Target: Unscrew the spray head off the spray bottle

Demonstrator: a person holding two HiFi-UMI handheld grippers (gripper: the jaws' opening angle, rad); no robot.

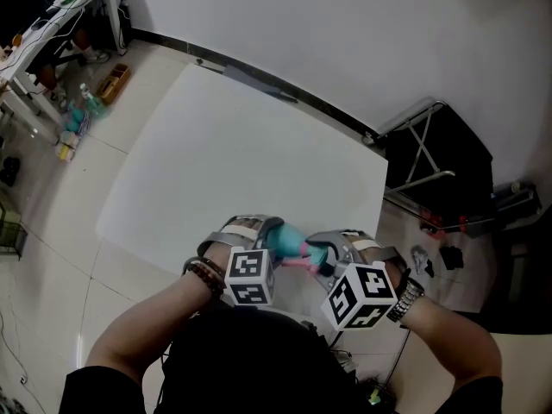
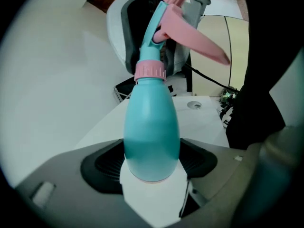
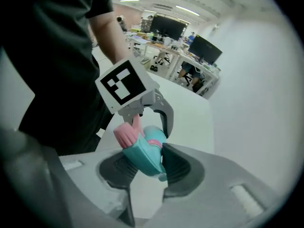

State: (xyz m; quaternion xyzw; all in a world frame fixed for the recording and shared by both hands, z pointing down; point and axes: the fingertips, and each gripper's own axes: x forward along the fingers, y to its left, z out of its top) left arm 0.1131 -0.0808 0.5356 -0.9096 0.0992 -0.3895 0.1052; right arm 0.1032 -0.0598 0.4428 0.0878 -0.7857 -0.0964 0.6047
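We judge the bottle (image 2: 152,127) light and slippery, so the left gripper's (image 2: 152,167) jaws clamp its belly and the right gripper's (image 3: 142,167) jaws clamp its stiff spray head (image 3: 141,152).

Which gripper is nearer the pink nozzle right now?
Right. The right gripper clamps the spray head just beside the pink nozzle; the left gripper holds the bottle body, beyond the pink collar.

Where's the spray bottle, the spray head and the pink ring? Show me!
spray bottle (image 2: 152,127), left gripper view, middle of its teal body.
spray head (image 2: 190,34), left gripper view, on its pink trigger.
pink ring (image 2: 150,71), left gripper view, ridged collar at the neck.
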